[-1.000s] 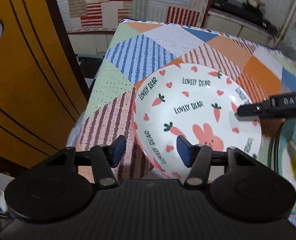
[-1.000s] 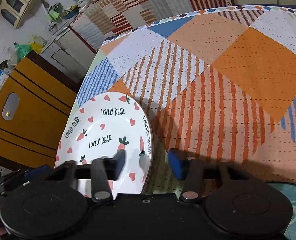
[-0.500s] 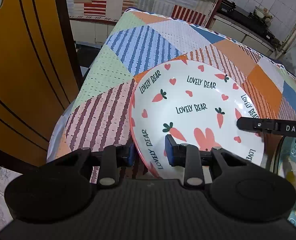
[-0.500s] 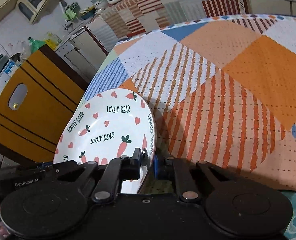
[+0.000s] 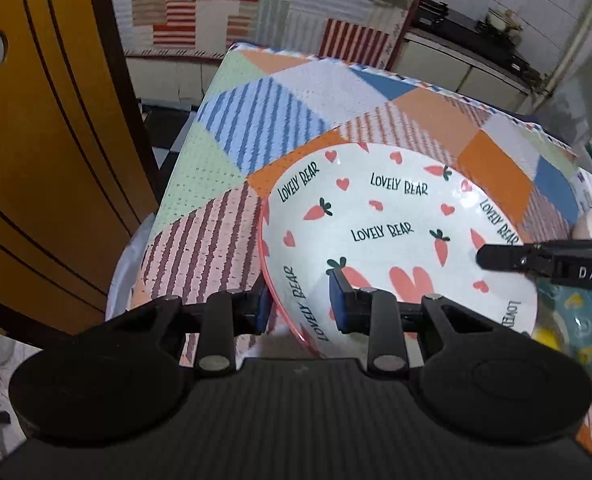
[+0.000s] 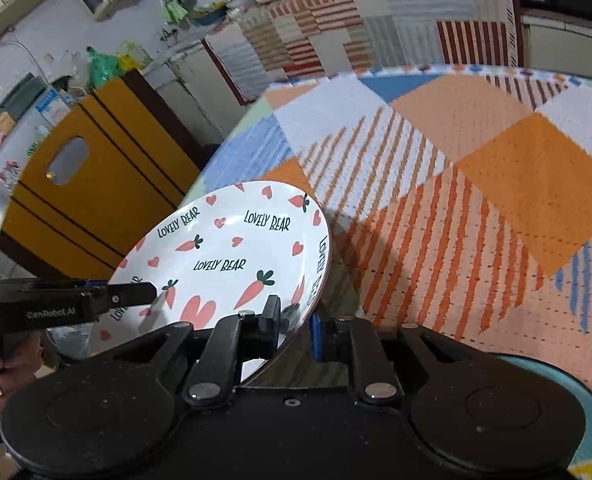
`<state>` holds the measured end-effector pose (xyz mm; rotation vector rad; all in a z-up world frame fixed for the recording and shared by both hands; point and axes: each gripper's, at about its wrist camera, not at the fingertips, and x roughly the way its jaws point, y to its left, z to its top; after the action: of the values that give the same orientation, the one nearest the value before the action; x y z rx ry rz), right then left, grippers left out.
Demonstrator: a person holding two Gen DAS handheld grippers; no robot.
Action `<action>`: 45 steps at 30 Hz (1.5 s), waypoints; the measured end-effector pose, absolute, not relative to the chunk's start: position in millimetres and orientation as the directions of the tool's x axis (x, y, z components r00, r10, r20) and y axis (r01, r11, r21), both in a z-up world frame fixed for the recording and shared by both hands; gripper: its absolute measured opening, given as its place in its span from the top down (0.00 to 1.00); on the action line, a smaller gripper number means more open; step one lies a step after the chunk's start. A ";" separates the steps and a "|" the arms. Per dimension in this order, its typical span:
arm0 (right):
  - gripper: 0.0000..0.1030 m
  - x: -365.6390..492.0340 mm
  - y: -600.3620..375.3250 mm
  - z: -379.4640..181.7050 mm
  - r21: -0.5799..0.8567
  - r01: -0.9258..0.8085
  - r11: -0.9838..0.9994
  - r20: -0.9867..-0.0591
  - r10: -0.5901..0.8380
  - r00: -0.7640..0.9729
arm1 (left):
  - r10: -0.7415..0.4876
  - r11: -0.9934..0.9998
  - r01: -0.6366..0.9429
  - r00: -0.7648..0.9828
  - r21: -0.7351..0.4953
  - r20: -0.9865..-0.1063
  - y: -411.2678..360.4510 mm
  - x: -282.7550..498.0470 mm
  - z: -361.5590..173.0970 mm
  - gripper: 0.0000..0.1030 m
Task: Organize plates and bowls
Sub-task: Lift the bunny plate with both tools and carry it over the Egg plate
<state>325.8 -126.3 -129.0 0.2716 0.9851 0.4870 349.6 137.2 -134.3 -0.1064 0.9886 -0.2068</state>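
— Where's your plate (image 5: 396, 232)?
— Tilted above the patchwork tablecloth (image 6: 476, 200), its rim caught between both pairs of fingers.
— And your jaws?
— Your left gripper (image 5: 298, 304) is clamped on the near-left rim; your right gripper (image 6: 296, 326) pinches the opposite edge.

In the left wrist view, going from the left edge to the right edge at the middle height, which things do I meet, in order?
Yellow wooden chair back → patchwork tablecloth → "Lovely Bear" plate → right tool, reaching onto the plate's right rim.
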 end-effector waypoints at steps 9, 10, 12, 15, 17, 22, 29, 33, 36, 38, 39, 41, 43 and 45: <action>0.80 274.4 -152.4 -71.6 0.393 -0.348 0.851 -0.691 0.523 0.500 | -0.320 0.945 0.244 0.560 -0.217 -0.764 115.4 303.7 -82.5 0.72; 0.80 267.4 -156.5 -65.3 0.384 -0.352 0.854 -0.686 0.519 0.511 | -0.324 0.943 0.254 0.563 -0.214 -0.760 110.5 298.5 -79.3 0.72; 0.80 254.3 -165.2 -55.6 0.369 -0.357 0.858 -0.681 0.511 0.524 | -0.344 0.935 0.274 0.559 -0.224 -0.754 101.5 290.6 -74.9 0.72; 0.80 231.7 -180.2 -44.7 0.345 -0.353 0.870 -0.678 0.491 0.547 | -0.407 0.910 0.302 0.522 -0.284 -0.749 91.2 283.8 -71.6 0.72; 0.80 217.7 -191.4 -42.0 0.349 -0.325 0.879 -0.672 0.477 0.567 | -0.427 0.898 0.332 0.512 -0.287 -0.745 80.5 277.7 -70.3 0.72; 0.79 191.6 -211.1 -47.7 0.356 -0.264 0.896 -0.695 0.443 0.566 | -0.437 0.886 0.370 0.459 -0.281 -0.774 52.0 276.8 -77.8 0.72; 0.79 165.1 -245.9 -62.1 0.382 -0.176 0.907 -0.706 0.410 0.577 | -0.457 0.860 0.426 0.403 -0.279 -0.793 17.4 272.9 -90.3 0.72; 0.79 158.9 -257.1 -78.2 0.408 -0.137 0.903 -0.711 0.408 0.572 | -0.474 0.851 0.425 0.367 -0.308 -0.800 11.8 274.8 -104.7 0.72; 0.80 158.0 -264.1 -95.4 0.442 -0.102 0.891 -0.712 0.418 0.564 | -0.452 0.856 0.427 0.346 -0.290 -0.822 5.0 276.9 -116.0 0.72; 0.79 158.5 -264.1 -105.1 0.451 -0.084 0.888 -0.722 0.419 0.551 | -0.432 0.858 0.439 0.334 -0.268 -0.837 -0.3 276.2 -123.9 0.72; 0.80 158.6 -263.9 -108.9 0.453 -0.075 0.888 -0.727 0.417 0.546 | -0.427 0.858 0.441 0.326 -0.264 -0.843 -2.6 276.7 -127.4 0.72; 0.80 158.9 -263.7 -113.6 0.450 -0.063 0.891 -0.737 0.410 0.538 | -0.421 0.857 0.446 0.315 -0.259 -0.851 -5.3 277.1 -131.9 0.72; 0.80 160.1 -263.4 -115.4 0.438 -0.057 0.897 -0.746 0.398 0.534 | -0.413 0.857 0.453 0.315 -0.247 -0.855 -7.6 276.6 -134.2 0.72; 0.80 160.5 -263.4 -115.8 0.431 -0.054 0.901 -0.753 0.391 0.529 | -0.413 0.859 0.449 0.321 -0.247 -0.852 -7.9 275.5 -135.7 0.72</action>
<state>160.5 -263.4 -115.8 0.3797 0.9826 0.2733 275.5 -7.9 -135.7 0.0375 1.1081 -0.5665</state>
